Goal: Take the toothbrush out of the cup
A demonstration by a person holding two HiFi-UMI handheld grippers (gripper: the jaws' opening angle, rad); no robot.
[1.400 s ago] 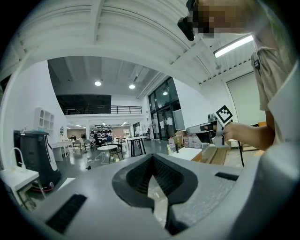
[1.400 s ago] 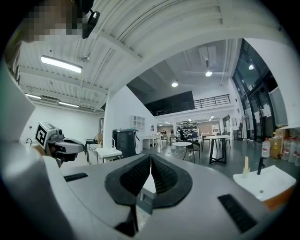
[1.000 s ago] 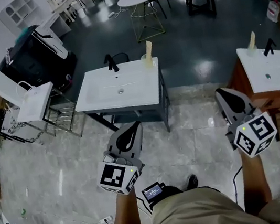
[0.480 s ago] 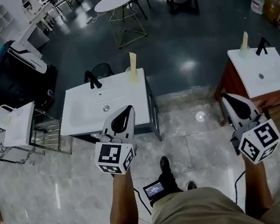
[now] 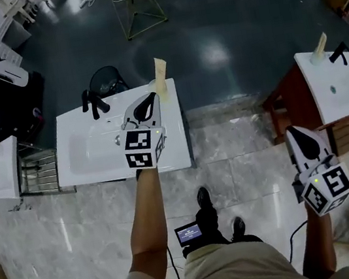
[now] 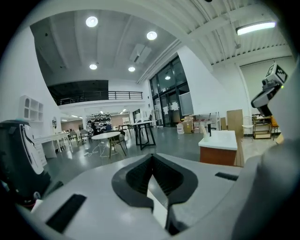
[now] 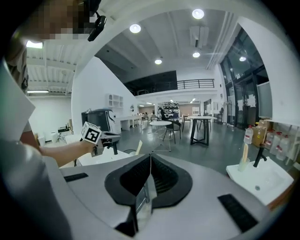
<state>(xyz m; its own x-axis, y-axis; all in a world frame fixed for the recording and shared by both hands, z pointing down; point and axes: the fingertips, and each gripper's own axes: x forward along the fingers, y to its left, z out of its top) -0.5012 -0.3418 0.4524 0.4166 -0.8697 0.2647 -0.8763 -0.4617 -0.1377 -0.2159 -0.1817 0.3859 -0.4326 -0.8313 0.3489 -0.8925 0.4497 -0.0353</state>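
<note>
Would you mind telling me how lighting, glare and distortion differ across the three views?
Head view: dim overall, a glare patch on the dark floor, the white sink brightest. Left gripper view: strong fisheye bending, black corners, ceiling lights blooming. Right gripper view: same fisheye curve, brighter and more evenly lit.

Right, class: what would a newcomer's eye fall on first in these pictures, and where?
The left gripper, shut and empty, reaches over the white sink at centre, pointing towards the cup holding the toothbrush on its far right corner. The right gripper, also shut, hangs lower right above the floor, near a second sink.
</note>
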